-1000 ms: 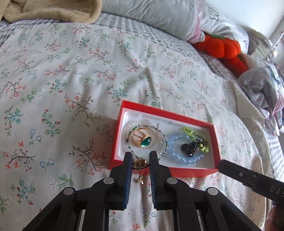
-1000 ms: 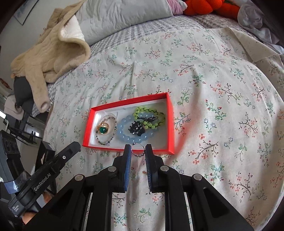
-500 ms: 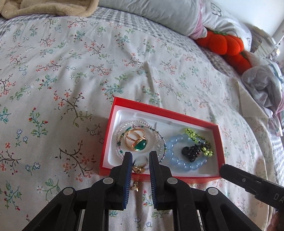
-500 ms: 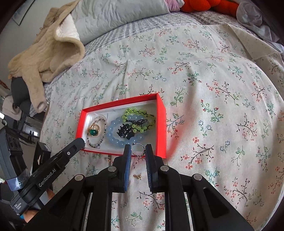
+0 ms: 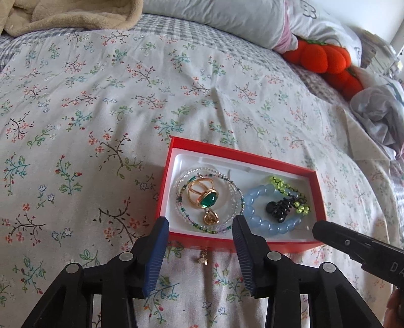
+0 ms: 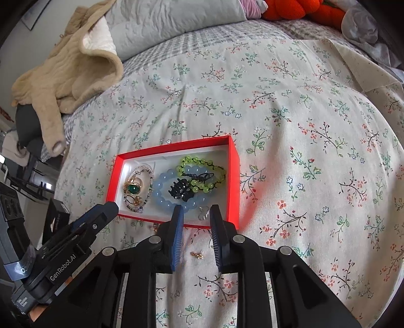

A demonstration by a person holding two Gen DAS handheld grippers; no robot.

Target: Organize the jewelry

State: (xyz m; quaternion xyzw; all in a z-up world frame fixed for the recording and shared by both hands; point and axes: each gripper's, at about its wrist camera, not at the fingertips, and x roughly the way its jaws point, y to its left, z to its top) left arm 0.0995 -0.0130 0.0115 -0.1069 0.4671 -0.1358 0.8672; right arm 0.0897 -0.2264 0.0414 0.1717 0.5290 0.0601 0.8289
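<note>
In the lower half of the frame the left gripper spreads its blue-padded fingers wide apart over the near edge of a red box. Inside lie a gold ring with a green stone, a small gold piece, a blue bead bracelet and a black clip. A tiny gold earring rests on the floral bedspread just below the box. The right gripper's tip enters from the lower right.

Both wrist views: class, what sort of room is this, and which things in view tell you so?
Most likely a bedroom. The red jewelry box sits on a floral bedspread, with a grey pillow and a beige blanket at the head.
</note>
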